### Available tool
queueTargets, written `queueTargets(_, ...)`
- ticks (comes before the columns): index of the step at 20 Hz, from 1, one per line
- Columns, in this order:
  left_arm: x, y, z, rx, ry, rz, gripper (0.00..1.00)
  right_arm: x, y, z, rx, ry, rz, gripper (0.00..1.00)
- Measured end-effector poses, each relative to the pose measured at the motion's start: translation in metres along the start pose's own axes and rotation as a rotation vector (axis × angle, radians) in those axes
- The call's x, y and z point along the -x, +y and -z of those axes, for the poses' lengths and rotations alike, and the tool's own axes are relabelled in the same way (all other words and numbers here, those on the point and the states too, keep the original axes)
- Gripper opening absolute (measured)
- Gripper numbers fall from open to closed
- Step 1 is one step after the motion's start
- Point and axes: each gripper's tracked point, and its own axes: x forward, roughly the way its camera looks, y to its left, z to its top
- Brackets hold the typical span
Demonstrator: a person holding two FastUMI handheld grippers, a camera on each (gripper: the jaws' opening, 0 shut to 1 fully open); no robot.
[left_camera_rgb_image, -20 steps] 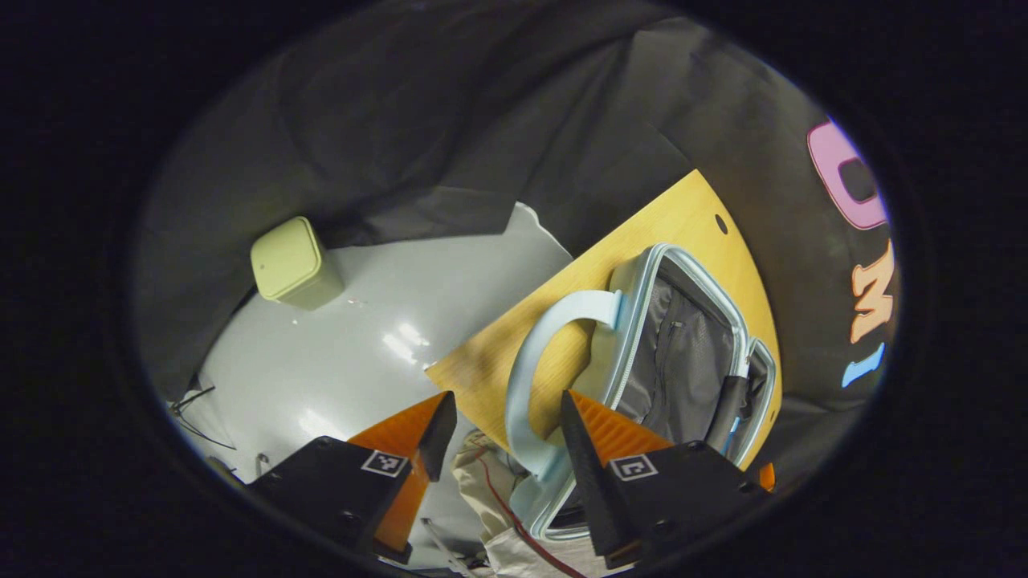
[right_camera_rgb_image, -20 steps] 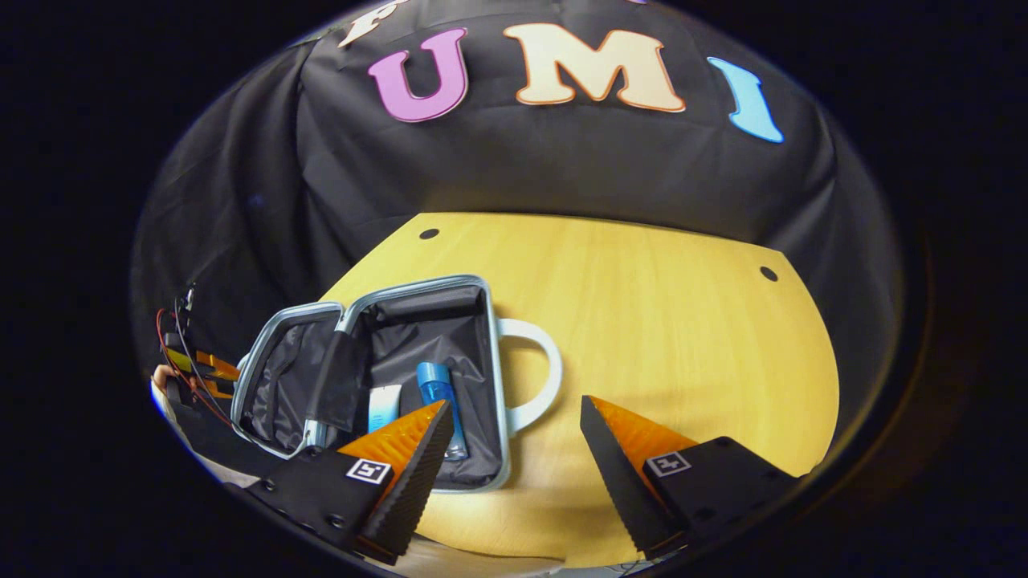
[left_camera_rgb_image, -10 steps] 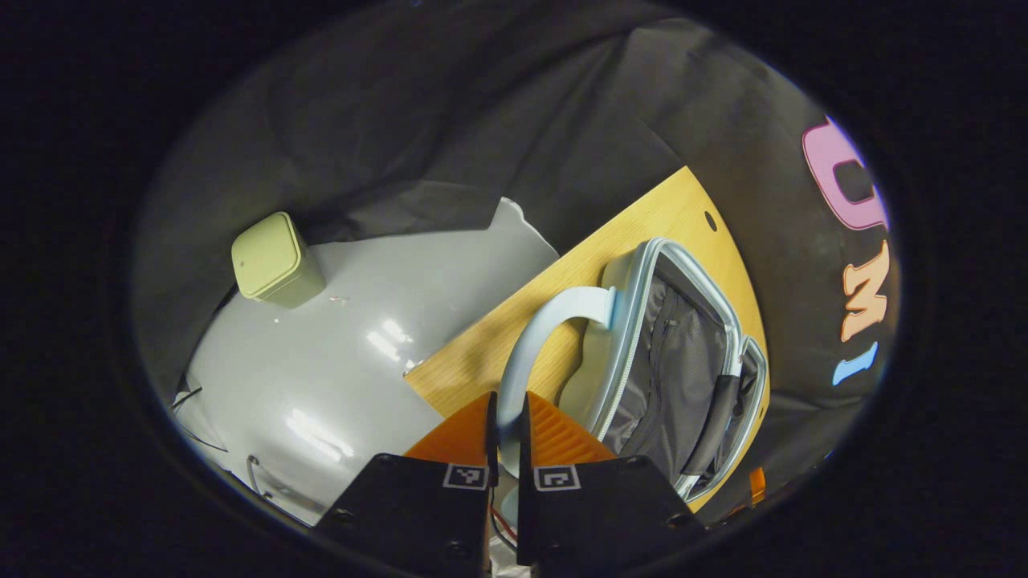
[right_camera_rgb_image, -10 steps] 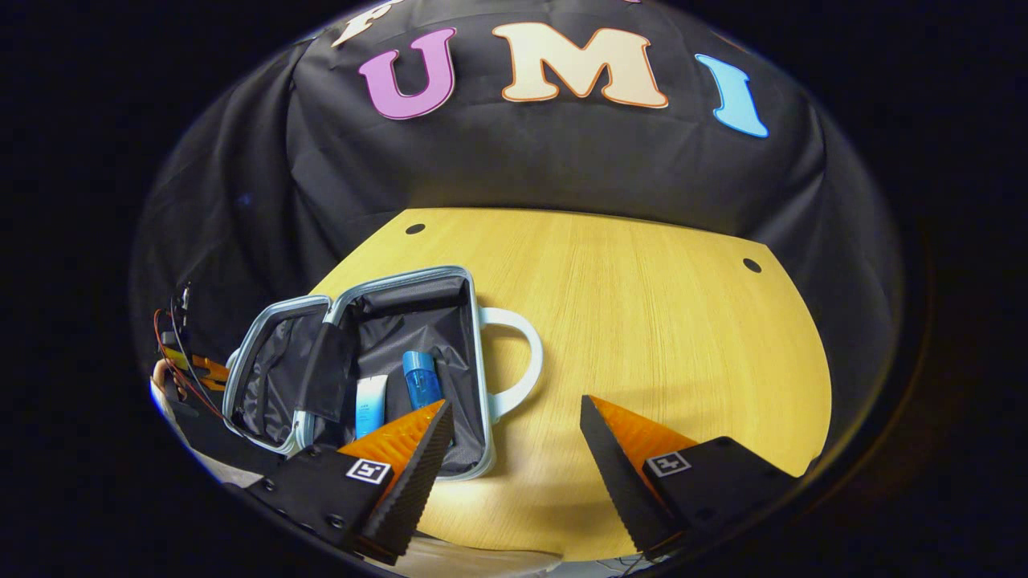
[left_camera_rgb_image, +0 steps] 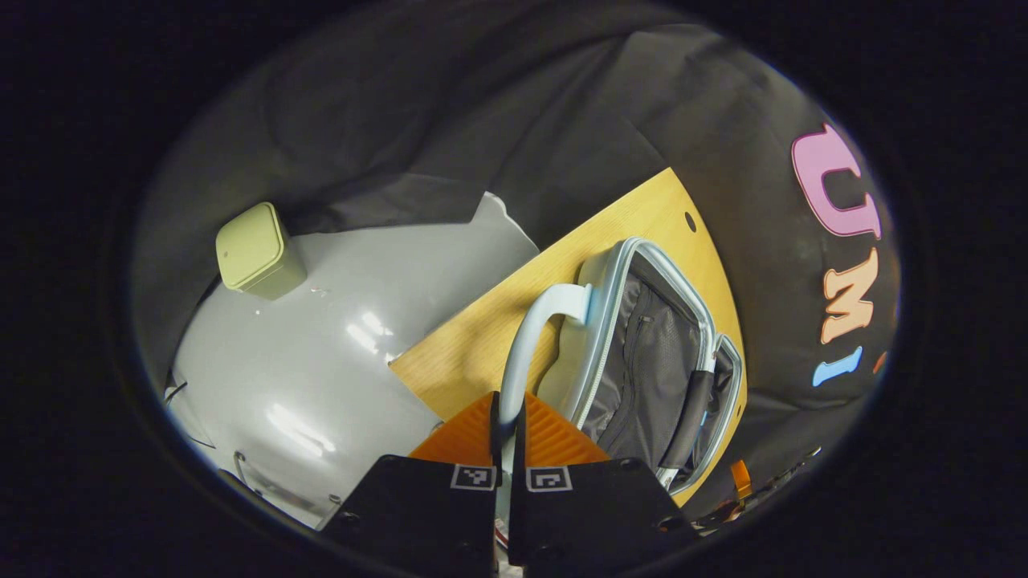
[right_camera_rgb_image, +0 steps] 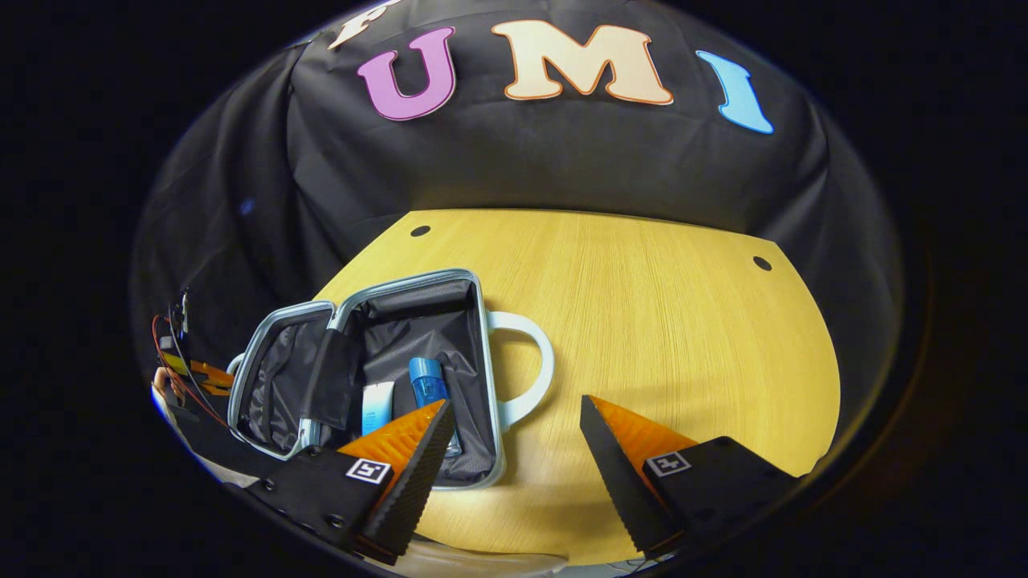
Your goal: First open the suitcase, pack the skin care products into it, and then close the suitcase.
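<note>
**Left tool clamped on suitcase handle, right tool held apart**

The left tool had its two fingers pressed together on the pale blue handle of the open suitcase, which lay on the wooden bench just ahead of it and to its right. A green lidded bin stood on the grey floor well off to that tool's left.

The right tool hovered with its fingers wide apart above the bench, the suitcase ahead to its left. Inside the nearer half lay a blue bottle and what looked like a white tube, side by side just beyond the tool's left finger
</note>
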Motion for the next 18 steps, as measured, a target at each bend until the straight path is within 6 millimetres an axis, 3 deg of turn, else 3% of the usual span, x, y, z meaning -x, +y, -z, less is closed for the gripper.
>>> queueTargets(2, 0.008, -0.005, -0.004, -0.004, -0.015, -0.014, 0.0, 0.001, -0.003, 0.001, -0.005, -0.004, 0.001, 0.99)
queueTargets(4, 0.021, -0.016, -0.006, -0.009, -0.033, -0.021, 0.02, 0.001, -0.006, 0.002, -0.013, -0.004, 0.0, 0.95)
queueTargets(6, 0.039, -0.029, -0.008, -0.01, -0.052, -0.031, 0.0, 0.002, -0.012, 0.002, -0.022, -0.007, 0.001, 0.99)
queueTargets(7, 0.049, -0.036, -0.01, -0.013, -0.059, -0.032, 0.0, 0.003, -0.015, 0.003, -0.029, -0.009, 0.001, 0.95)
queueTargets(8, 0.058, -0.044, -0.008, -0.013, -0.065, -0.027, 0.0, 0.004, -0.019, 0.003, -0.038, -0.011, -0.001, 0.99)
queueTargets(11, 0.084, -0.07, -0.007, -0.07, -0.088, -0.034, 0.0, 0.004, -0.033, 0.008, -0.061, -0.005, 0.0, 0.95)
queueTargets(12, 0.091, -0.079, -0.005, -0.1, -0.095, -0.047, 0.0, 0.005, -0.039, 0.008, -0.068, -0.008, 0.002, 0.99)
queueTargets(14, 0.102, -0.102, -0.001, -0.157, -0.106, -0.078, 0.0, 0.007, -0.051, 0.007, -0.081, -0.016, 0.003, 0.95)
queueTargets(17, 0.118, -0.133, 0.008, -0.255, -0.124, -0.131, 0.0, 0.011, -0.066, 0.008, -0.083, -0.024, 0.0, 0.99)
queueTargets(18, 0.123, -0.145, 0.014, -0.283, -0.126, -0.142, 0.0, 0.012, -0.072, 0.009, -0.079, -0.024, -0.001, 0.95)
